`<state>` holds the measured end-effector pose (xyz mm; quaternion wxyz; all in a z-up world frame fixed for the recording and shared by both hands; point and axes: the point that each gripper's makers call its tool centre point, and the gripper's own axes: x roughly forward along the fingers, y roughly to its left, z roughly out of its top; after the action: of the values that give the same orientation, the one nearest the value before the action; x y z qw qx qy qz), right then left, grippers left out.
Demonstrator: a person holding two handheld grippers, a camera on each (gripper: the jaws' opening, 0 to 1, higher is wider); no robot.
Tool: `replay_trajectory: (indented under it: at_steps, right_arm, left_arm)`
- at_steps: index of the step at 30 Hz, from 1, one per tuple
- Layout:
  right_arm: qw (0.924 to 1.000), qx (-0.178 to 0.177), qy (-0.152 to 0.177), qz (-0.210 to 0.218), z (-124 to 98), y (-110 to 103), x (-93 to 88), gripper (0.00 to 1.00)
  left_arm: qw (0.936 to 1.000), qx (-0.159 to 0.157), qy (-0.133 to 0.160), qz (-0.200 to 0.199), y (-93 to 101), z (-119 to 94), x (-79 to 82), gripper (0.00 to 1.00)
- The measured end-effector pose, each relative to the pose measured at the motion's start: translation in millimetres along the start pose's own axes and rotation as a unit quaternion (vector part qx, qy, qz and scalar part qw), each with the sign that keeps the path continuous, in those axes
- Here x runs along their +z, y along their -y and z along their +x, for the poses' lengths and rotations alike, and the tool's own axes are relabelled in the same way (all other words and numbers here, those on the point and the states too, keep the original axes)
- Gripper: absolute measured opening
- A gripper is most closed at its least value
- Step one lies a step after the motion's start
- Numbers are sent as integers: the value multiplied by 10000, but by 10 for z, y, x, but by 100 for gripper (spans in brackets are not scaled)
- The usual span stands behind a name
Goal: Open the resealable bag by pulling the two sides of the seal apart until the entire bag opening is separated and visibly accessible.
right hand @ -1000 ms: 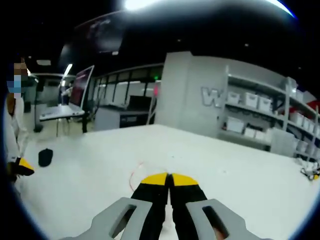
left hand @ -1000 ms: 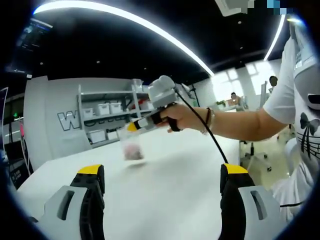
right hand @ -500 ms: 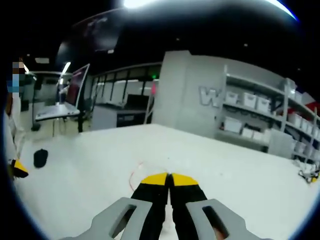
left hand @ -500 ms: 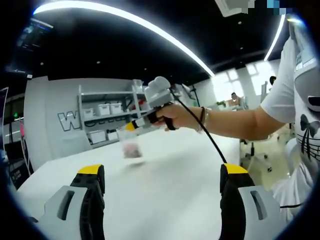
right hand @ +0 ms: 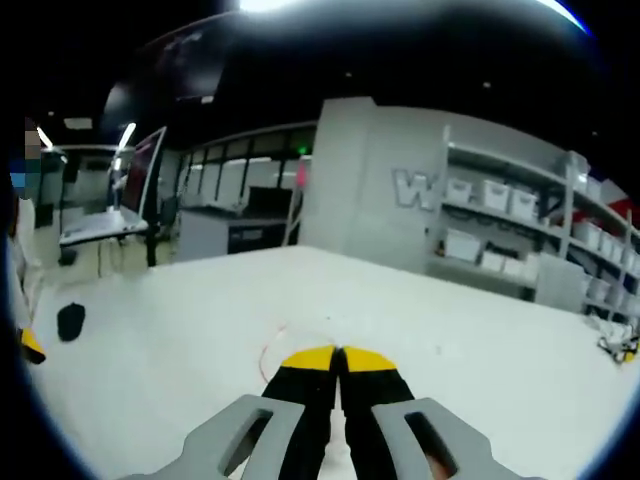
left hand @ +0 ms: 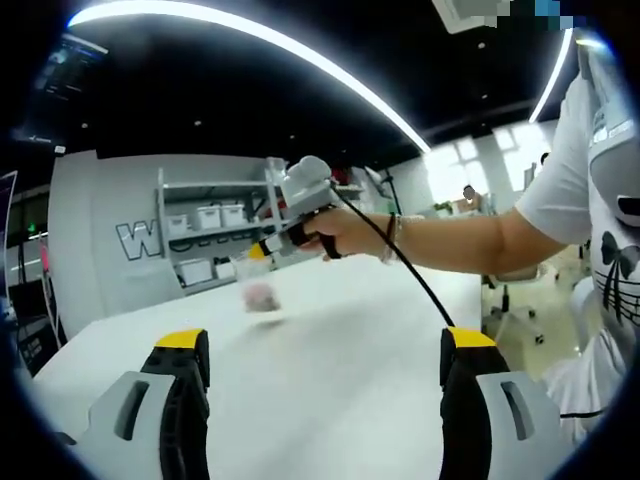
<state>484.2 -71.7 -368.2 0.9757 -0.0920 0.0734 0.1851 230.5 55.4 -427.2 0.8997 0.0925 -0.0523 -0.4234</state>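
Observation:
A small clear resealable bag (left hand: 262, 296) with pinkish contents hangs just above the white table (left hand: 360, 350) in the left gripper view. My right gripper (left hand: 259, 250), held in a person's hand, is shut on the bag's top edge. In the right gripper view its yellow-tipped jaws (right hand: 338, 358) are pressed together, and the bag's faint red seal line (right hand: 270, 347) curves out to their left. My left gripper (left hand: 325, 345) stands open near the table's front, well short of the bag, with nothing between its jaws.
Grey shelves (left hand: 215, 235) with white bins stand behind the table. A small black object (right hand: 70, 321) lies on the table's far left side. The person's arm (left hand: 470, 240) and a black cable (left hand: 415, 270) cross the right side.
The right gripper has carried the bag a little left and farther from the left gripper. The right gripper view has panned slightly. The left gripper has stayed open and still.

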Motion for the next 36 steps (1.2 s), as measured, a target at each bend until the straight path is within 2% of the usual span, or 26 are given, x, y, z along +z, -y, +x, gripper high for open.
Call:
replay_trajectory:
  at_steps: [19,36]
  right_arm:
    - [9998,-44,-131,173,187,96,-47,0]
    - [9993,-129,-215,261,343,259,-5,0]
  left_arm:
    - [10000,48,-44,-65,31,-28,14,95]
    - [9998,119,-68,-130,76,-59,19,95]
